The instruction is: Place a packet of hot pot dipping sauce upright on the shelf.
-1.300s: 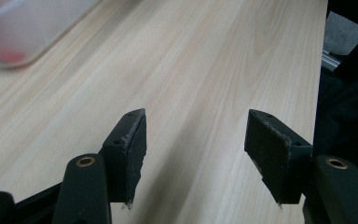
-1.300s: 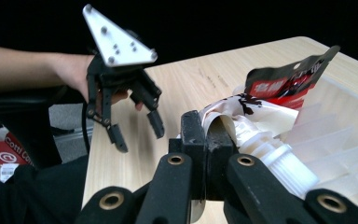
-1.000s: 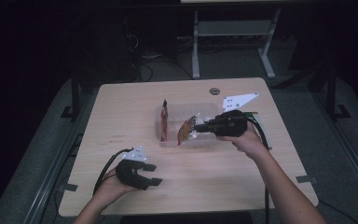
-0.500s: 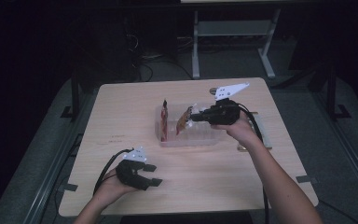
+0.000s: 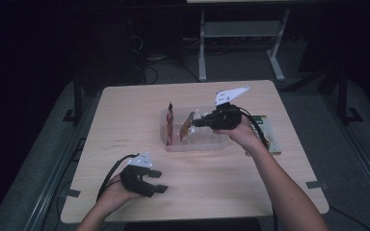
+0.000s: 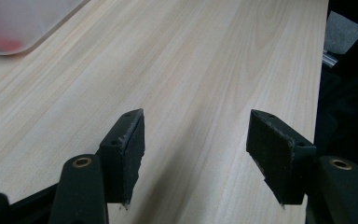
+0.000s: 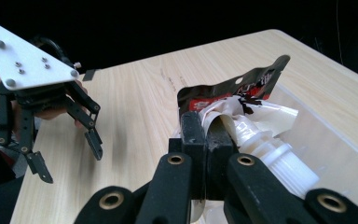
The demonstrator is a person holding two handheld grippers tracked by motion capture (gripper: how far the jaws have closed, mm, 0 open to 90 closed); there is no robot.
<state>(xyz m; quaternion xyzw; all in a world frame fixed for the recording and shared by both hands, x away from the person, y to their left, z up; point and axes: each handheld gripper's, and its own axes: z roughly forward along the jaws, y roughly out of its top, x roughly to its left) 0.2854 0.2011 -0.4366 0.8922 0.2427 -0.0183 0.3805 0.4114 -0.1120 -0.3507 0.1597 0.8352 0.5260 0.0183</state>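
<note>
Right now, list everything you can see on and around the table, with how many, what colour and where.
Table: one, light wood, centre of the high view.
Clear bin: one, see-through plastic, middle of the table.
Pouches: two, red and dark with a white spout; one stands at the bin's left end, the other pouch is pinched in the right tool over the bin.
Flat green-edged thing: one, on the table right of the bin, partly hidden by the hand.
Metal frame: one, grey, on the floor behind the table.
Left tool: black, jaws apart, empty, near the front edge.
Right tool: black, closed on the pouch.
</note>
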